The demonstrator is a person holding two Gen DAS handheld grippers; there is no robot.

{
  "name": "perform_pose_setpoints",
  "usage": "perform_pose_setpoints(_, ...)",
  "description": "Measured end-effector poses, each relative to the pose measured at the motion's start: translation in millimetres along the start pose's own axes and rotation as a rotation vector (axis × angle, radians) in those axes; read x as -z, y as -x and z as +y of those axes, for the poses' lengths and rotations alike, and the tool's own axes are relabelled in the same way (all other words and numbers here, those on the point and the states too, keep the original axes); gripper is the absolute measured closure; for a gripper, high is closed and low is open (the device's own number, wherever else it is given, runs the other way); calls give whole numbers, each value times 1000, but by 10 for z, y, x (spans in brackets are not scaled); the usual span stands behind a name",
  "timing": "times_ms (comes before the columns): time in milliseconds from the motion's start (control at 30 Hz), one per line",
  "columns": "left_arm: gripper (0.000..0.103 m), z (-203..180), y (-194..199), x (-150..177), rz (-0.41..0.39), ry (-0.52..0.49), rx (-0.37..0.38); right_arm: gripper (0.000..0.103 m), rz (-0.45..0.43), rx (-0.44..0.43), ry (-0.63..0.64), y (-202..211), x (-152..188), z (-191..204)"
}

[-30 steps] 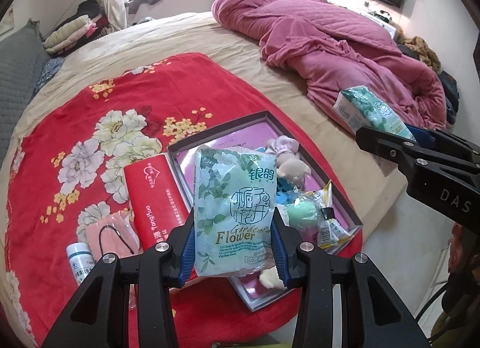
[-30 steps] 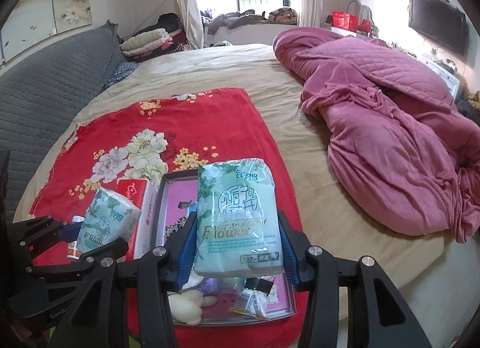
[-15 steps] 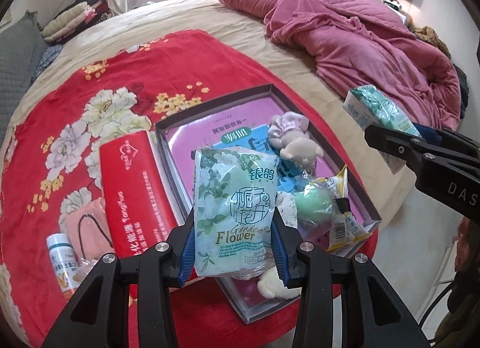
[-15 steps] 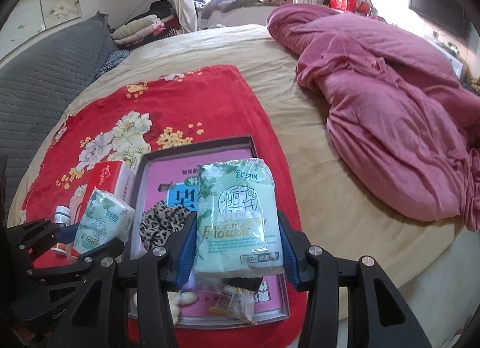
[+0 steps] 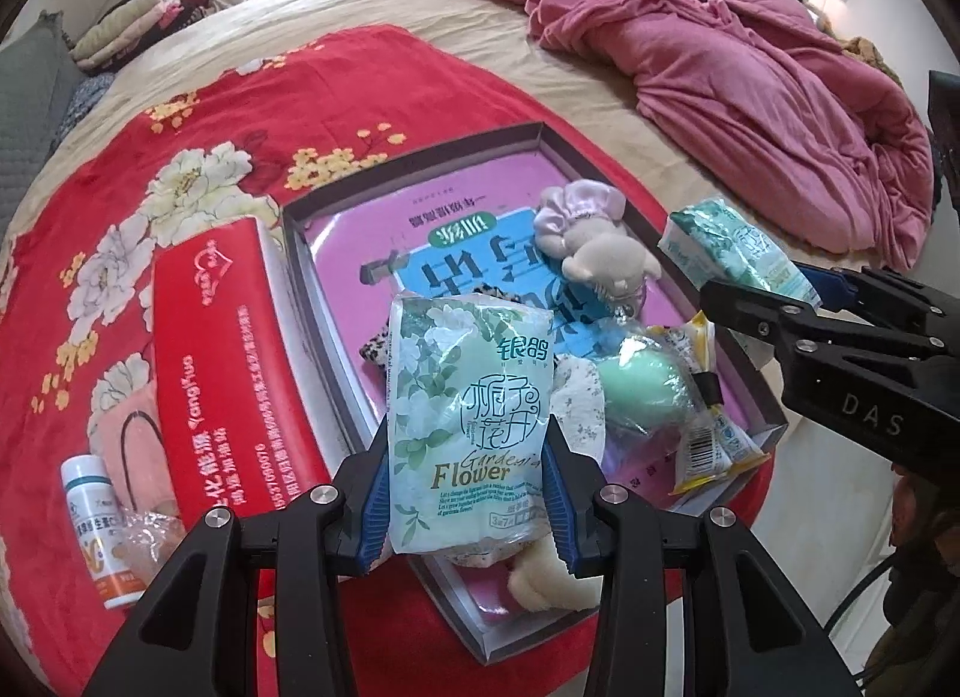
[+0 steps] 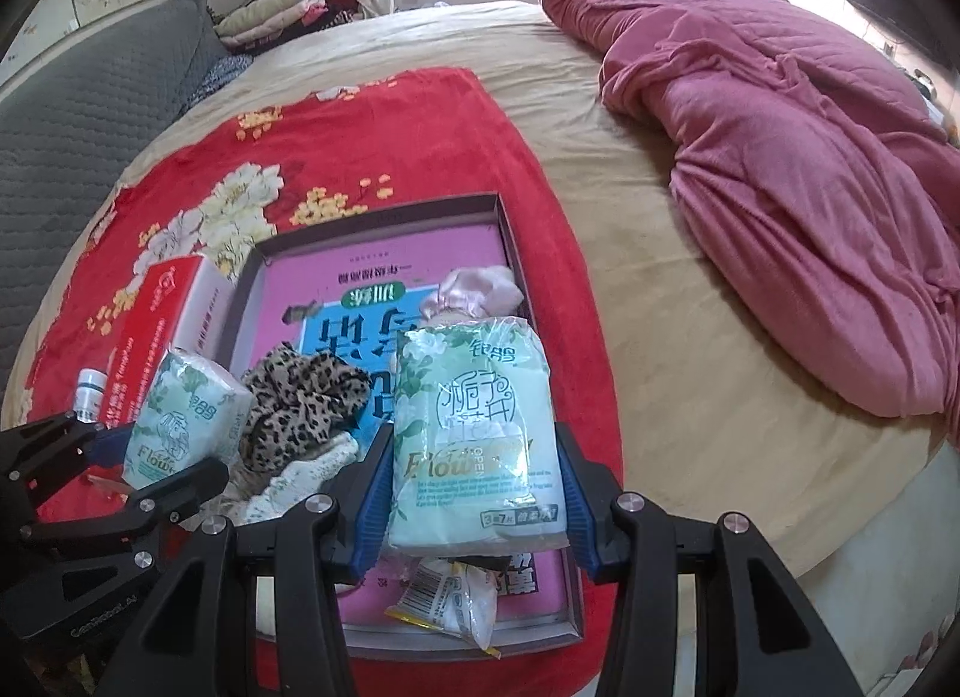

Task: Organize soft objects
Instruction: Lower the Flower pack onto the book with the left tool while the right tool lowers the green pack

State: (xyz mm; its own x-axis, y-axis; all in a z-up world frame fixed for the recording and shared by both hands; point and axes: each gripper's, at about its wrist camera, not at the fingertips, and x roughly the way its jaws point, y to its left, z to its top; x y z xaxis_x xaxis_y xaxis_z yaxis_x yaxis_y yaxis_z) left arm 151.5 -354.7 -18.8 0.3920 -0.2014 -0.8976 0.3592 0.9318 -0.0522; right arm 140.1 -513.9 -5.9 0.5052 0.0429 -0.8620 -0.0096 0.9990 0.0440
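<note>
My left gripper (image 5: 465,493) is shut on a pale green "Flower" tissue pack (image 5: 468,415), held above the near end of a shallow grey box lid (image 5: 414,153) lined in pink. My right gripper (image 6: 474,502) is shut on a second, matching tissue pack (image 6: 477,439) over the same lid's near right part. Each gripper with its pack also shows in the other view: the right gripper (image 5: 780,301), the left gripper (image 6: 150,472). Inside the lid lie a lilac scrunchie (image 5: 579,205), a beige plush (image 5: 606,259), a green soft ball (image 5: 639,379), a leopard scrunchie (image 6: 303,403) and a yellow snack packet (image 6: 447,604).
The lid rests on a red flowered blanket (image 5: 198,114) near the bed's edge. A red tissue box (image 5: 216,349), a small white bottle (image 5: 99,523) and a pink pouch (image 5: 141,451) lie left of it. A heaped pink quilt (image 6: 798,138) fills the right side.
Both grippers have sunk toward the lid with their packs still gripped. The lid and its contents now look larger and closer in both views.
</note>
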Motion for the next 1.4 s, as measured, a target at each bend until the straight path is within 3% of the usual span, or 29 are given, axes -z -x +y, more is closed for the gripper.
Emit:
perform_pose_setpoints(567,58,-88,-227,-20,33,-20,-1,54,61,-18,1,-386,14,-32)
perform_pose_setpoints(1233,55,-51,-336,16,36,-5,-3,52,37,-7,32,-433,65,4)
perform_pose_setpoints(1400,53,-51,-335,11,40,-3,-1,46,28,-4,33,-398,52,15)
